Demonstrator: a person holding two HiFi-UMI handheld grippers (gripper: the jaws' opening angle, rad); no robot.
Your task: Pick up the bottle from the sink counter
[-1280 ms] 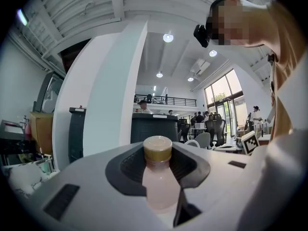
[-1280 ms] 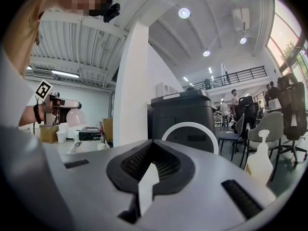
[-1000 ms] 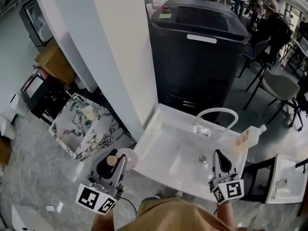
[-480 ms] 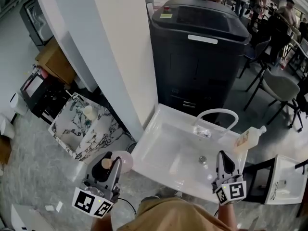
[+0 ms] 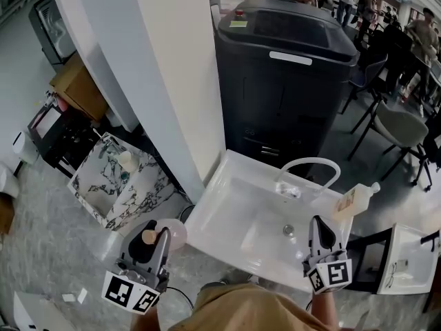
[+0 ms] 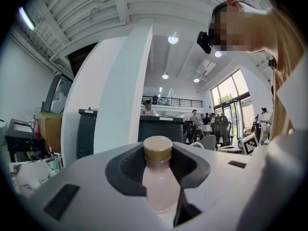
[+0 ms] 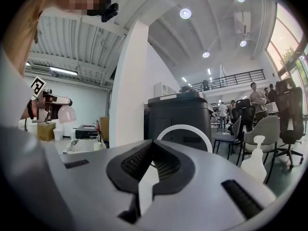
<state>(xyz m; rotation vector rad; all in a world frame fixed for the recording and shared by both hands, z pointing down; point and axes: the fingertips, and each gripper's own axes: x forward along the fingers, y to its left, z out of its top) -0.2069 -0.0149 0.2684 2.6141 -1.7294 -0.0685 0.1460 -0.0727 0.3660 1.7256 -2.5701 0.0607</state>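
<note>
The pick-up is looking done. The left gripper (image 5: 162,238) is clamping the bottle (image 6: 160,186) between its jaws and holding it off the sink (image 5: 227,205), just beyond the sink's front left corner. Judging from this, nothing is remaining but to keep it clear of the sink. The bottle is showing a pale pink, rounded body narrowing to a tan screw cap. The right gripper (image 7: 153,165) is hovering at the sink's front rim with its jaws closed on nothing. A pump bottle (image 5: 355,200) is standing on the sink's right rim, apart from both grippers.
</note>
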